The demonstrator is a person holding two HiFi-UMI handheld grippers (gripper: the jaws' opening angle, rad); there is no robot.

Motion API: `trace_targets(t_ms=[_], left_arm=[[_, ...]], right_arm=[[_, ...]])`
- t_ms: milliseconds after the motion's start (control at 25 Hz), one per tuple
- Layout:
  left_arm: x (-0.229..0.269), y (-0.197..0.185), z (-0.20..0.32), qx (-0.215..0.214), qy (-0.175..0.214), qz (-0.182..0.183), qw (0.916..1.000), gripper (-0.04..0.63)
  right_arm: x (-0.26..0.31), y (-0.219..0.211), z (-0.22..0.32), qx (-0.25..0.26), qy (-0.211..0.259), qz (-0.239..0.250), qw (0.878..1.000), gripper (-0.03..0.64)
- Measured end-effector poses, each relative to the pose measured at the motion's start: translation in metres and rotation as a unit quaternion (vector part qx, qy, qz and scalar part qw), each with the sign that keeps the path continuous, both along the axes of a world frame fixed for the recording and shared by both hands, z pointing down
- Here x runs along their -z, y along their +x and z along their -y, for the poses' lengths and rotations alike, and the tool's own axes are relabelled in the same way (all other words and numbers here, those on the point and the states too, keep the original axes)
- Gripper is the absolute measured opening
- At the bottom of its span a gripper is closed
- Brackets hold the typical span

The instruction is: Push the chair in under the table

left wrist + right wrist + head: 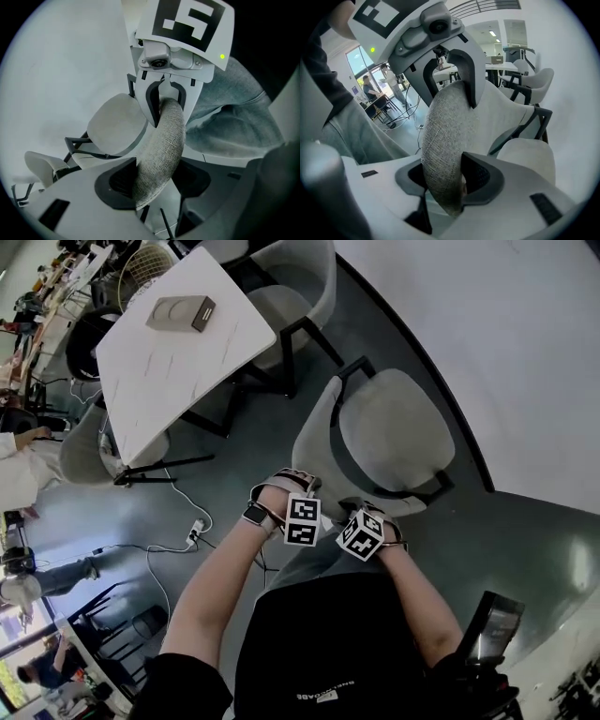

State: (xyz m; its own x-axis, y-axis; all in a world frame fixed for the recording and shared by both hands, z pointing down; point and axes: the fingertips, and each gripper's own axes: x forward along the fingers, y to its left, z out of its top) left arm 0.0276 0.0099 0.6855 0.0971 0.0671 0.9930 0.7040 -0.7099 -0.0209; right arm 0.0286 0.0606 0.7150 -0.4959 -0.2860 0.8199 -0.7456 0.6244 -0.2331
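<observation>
MID-TASK, CHAIR IN HAND: I have the chair (398,432) held by the rim of its backrest (317,442) with both tools. The left gripper (157,180) points straight down, its fingers (112,180) closed on the grey fabric rim that runs between them. The right gripper (450,180) comes in at a slant, its fingers (485,176) clamped on the same rim further along. Just beyond both sets of fingers lies the seat (112,126). Far beyond it, off to the left gripper's side, stands the white surface (169,362), well apart from the chair. I judge the push hardly begun, since the seat does not face the surface. Next I must keep both holds firm, swing the chair round toward the surface, then slide it over the floor (281,427) until the seat goes under the edge.
</observation>
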Motion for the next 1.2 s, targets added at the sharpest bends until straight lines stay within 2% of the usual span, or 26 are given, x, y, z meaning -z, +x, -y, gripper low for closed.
trace_targets(t_ms=[400,680,840,1200], left_arm=[[0.010,-0.033,-0.018,0.078,-0.012,0.004,0.9969,0.215],[0.011,-0.074,-0.030,0.144,-0.015,0.008,0.9895,0.212],[0.009,-0.099,-0.039,0.187,-0.022,0.010,0.9821,0.210],[0.009,-0.152,-0.055,0.287,-0.025,0.017,0.9576,0.210]], right_arm=[[0.007,-0.024,-0.016,0.088,-0.003,0.009,0.996,0.169],[0.005,-0.059,-0.026,0.180,-0.002,0.003,0.984,0.169],[0.003,-0.080,-0.034,0.234,0.002,-0.001,0.972,0.169],[0.000,-0.122,-0.044,0.339,0.007,-0.025,0.940,0.169]])
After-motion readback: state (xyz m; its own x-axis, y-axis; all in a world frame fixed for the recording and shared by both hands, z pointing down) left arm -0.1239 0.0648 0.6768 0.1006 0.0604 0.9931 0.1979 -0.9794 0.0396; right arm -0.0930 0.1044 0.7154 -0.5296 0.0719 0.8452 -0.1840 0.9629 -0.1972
